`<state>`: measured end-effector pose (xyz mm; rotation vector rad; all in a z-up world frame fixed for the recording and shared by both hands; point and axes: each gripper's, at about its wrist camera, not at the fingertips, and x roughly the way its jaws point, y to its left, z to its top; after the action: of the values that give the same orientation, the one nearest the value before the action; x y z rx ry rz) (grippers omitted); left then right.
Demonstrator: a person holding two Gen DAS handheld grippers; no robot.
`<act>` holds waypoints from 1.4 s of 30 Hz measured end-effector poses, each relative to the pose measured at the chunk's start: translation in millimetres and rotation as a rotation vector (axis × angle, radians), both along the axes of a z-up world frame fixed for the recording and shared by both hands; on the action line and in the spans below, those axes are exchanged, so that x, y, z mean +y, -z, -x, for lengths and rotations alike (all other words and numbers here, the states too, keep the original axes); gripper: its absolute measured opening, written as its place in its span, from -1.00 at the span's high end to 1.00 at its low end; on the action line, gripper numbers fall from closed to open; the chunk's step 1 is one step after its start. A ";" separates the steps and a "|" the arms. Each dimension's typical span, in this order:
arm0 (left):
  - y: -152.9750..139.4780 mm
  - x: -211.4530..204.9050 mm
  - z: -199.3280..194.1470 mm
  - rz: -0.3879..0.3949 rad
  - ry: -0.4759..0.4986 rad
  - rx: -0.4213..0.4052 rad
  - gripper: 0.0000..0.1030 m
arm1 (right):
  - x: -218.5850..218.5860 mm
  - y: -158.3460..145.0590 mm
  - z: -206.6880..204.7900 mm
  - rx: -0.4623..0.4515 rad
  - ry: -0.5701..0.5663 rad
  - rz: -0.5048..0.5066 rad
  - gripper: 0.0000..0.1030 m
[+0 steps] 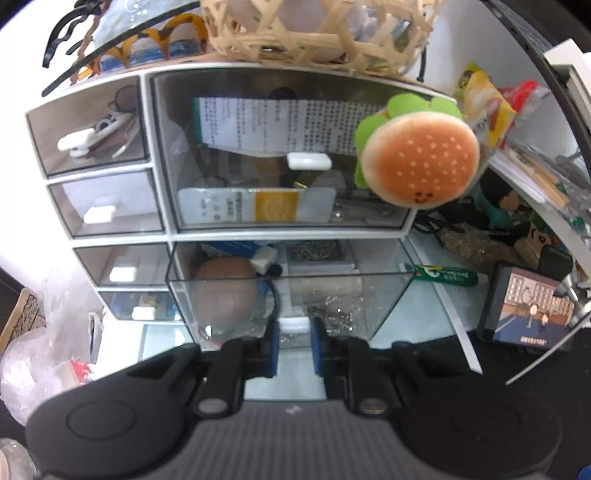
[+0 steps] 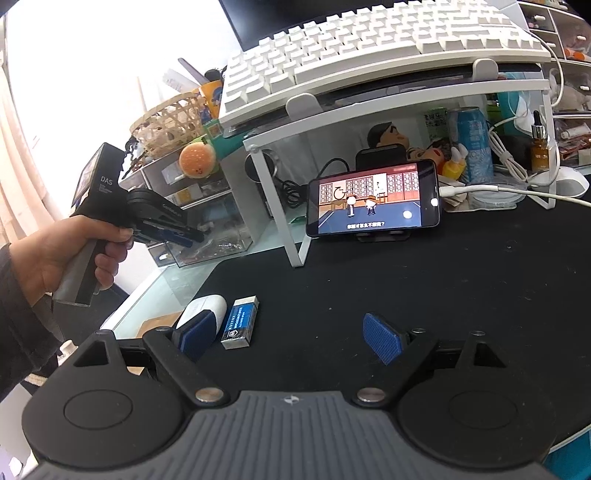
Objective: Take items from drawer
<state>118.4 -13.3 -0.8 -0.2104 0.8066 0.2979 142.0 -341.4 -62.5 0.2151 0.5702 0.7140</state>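
Observation:
A white organiser with clear drawers (image 1: 162, 155) stands ahead in the left wrist view. Its lower clear drawer (image 1: 288, 291) is pulled out; inside lie a brown round item (image 1: 225, 291), a white eraser (image 1: 264, 260) and small metal bits. My left gripper (image 1: 293, 339) is shut on the drawer's white handle (image 1: 293, 325). In the right wrist view the left gripper (image 2: 184, 236) shows at the open drawer (image 2: 218, 240). My right gripper (image 2: 291, 338) is open and empty above the black mat, beside a white oval case (image 2: 207, 308) and a blue-sleeved eraser (image 2: 240, 323).
A burger plush (image 1: 419, 157) hangs by the organiser's right side. A woven basket (image 1: 317, 29) sits on top. A phone on a stand (image 2: 373, 197) plays video under a white shelf (image 2: 369, 122) that holds a keyboard (image 2: 369, 48). Cables and bottles lie at the right.

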 end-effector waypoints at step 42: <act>14.9 -1.7 -32.1 -0.007 0.043 -0.020 0.65 | 3.4 0.2 58.5 -0.034 -0.044 -0.035 -0.75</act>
<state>150.5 -15.1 -15.7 -0.1892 0.7896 0.2580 83.5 -338.0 -62.7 0.2229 0.5314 0.7695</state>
